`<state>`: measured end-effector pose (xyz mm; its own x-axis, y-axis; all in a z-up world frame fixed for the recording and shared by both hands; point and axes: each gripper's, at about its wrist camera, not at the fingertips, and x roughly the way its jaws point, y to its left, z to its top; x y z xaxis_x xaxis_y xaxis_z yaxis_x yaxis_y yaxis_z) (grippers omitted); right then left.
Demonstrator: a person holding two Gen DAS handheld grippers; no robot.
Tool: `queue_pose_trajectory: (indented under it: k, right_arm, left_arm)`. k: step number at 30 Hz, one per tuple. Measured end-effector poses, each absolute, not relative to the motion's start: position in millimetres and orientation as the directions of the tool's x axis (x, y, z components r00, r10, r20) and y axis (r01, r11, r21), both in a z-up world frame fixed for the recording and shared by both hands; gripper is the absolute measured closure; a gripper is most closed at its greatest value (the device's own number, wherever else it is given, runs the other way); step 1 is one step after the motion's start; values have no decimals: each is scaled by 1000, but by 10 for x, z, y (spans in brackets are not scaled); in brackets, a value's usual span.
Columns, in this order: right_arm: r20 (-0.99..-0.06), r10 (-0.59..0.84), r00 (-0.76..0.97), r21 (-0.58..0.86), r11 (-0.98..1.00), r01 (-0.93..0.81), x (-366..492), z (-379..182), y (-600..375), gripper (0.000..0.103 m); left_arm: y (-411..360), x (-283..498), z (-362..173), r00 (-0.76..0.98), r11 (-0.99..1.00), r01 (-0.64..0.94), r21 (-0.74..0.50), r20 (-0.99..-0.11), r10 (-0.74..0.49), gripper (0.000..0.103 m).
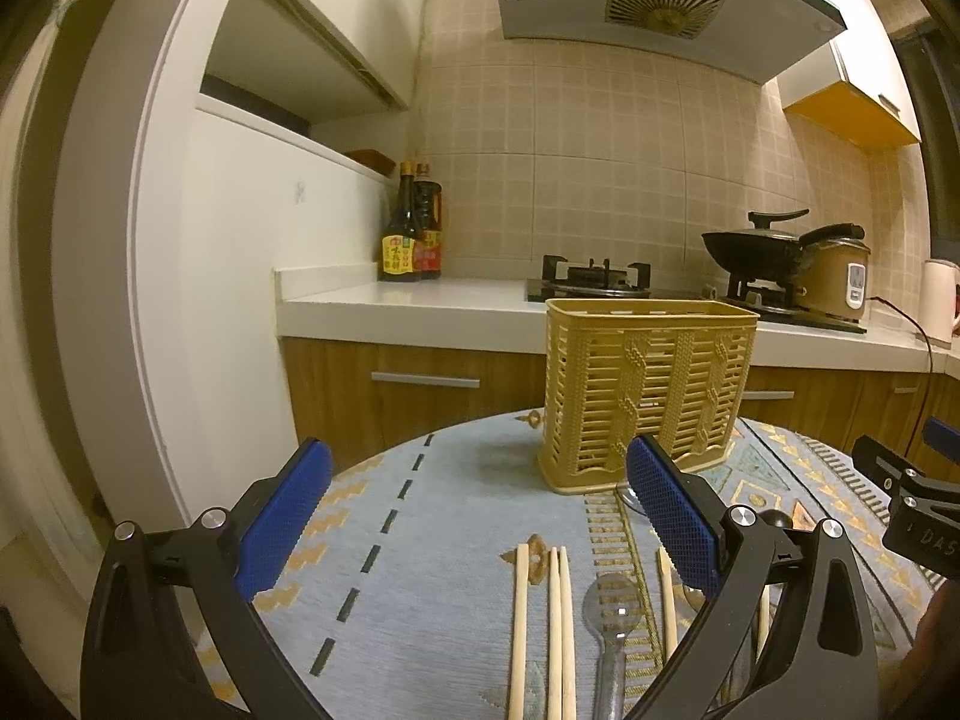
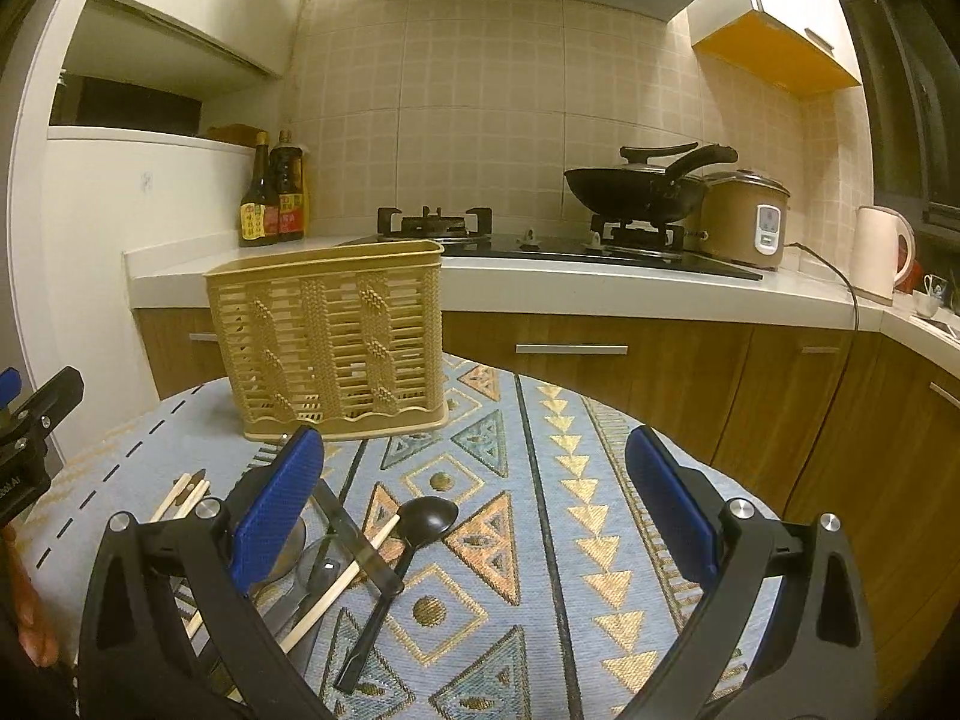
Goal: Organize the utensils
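Observation:
A yellow slatted utensil basket (image 1: 645, 390) stands upright and empty-looking at the far side of the round table; it also shows in the right wrist view (image 2: 333, 342). Several wooden chopsticks (image 1: 543, 630) and a clear plastic spoon (image 1: 612, 624) lie on the cloth between my left gripper's (image 1: 474, 522) open fingers. My right gripper (image 2: 474, 510) is open and empty above the cloth. A black spoon (image 2: 414, 546), a chopstick (image 2: 342, 582) and a clear utensil (image 2: 354, 534) lie by its left finger. More chopsticks (image 2: 183, 495) lie further left.
The table wears a blue patterned cloth (image 2: 540, 480). Behind it runs a white kitchen counter (image 1: 420, 300) with sauce bottles (image 1: 411, 228), a gas hob (image 2: 432, 222), a black wok (image 2: 642, 186), a rice cooker (image 2: 750, 219) and a kettle (image 2: 882, 252).

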<state>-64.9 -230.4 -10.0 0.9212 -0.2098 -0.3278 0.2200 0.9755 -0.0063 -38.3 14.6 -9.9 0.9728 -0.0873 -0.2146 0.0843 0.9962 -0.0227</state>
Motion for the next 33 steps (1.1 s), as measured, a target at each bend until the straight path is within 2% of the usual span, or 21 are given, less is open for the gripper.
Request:
queue_pose_trajectory:
  k: [33]
  right_arm:
    - [-353,-207,913,-21,977,213,-588,-149,-2278,8]
  left_arm:
    - [171,-357,-107,970,995,91,-38,-223,-97,8]
